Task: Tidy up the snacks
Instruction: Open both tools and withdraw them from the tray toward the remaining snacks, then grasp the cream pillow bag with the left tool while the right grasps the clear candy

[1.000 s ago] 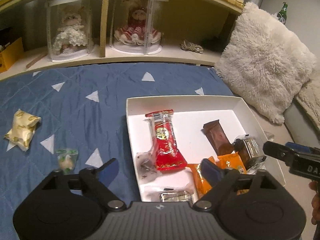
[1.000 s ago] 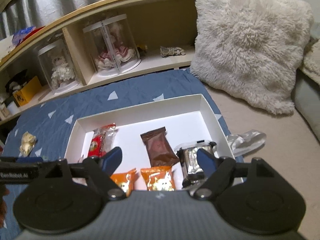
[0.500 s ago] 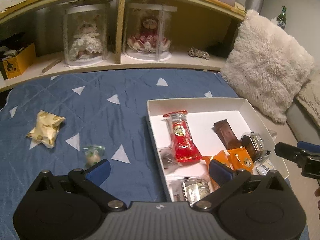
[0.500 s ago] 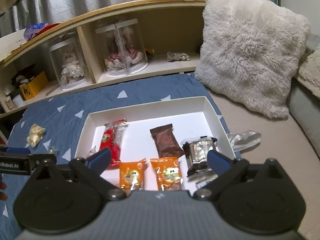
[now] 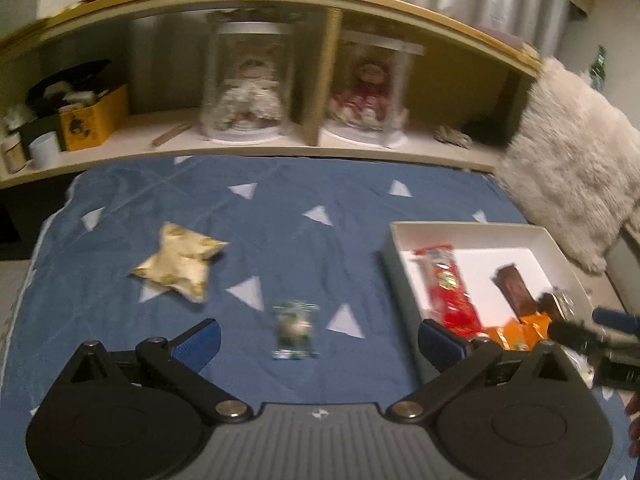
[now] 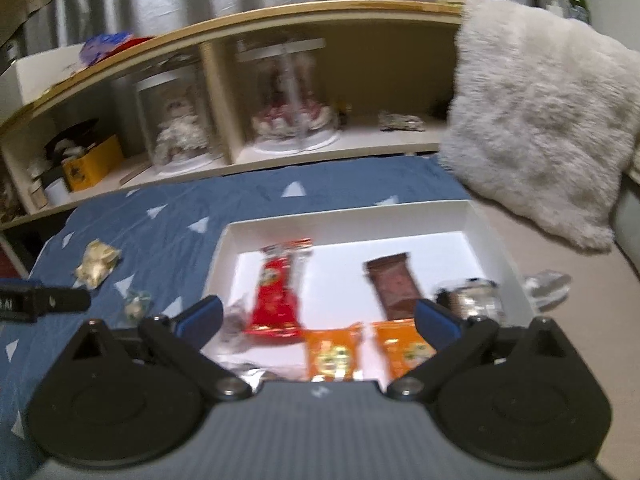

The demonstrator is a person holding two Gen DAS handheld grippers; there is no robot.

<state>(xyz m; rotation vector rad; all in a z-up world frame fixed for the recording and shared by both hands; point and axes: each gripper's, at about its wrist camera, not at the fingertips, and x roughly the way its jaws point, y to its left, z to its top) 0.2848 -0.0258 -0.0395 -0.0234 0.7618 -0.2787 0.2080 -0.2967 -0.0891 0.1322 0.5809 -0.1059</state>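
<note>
A white box [image 5: 472,230] [image 6: 340,226] lies on the blue quilt and holds a red packet [image 5: 446,286] [image 6: 278,292], a brown bar [image 6: 394,286], two orange packets [image 6: 332,352] and a silver packet [image 6: 474,300]. A small green packet [image 5: 296,330] [image 6: 136,306] and a gold packet [image 5: 180,266] [image 6: 96,264] lie loose on the quilt to the left of the box. My left gripper [image 5: 318,340] is open and empty above the quilt, with the green packet between its fingers' lines. My right gripper [image 6: 318,318] is open and empty over the box's near edge.
A wooden shelf [image 5: 280,4] at the back holds two dolls in clear cases [image 5: 248,84] and a yellow box [image 5: 94,118]. A fluffy white pillow [image 6: 540,120] leans at the right. A clear wrapper [image 6: 548,284] lies right of the box.
My left gripper has swung left and back from over the box to over the green packet. My right gripper has pulled back from the box. Both stay open.
</note>
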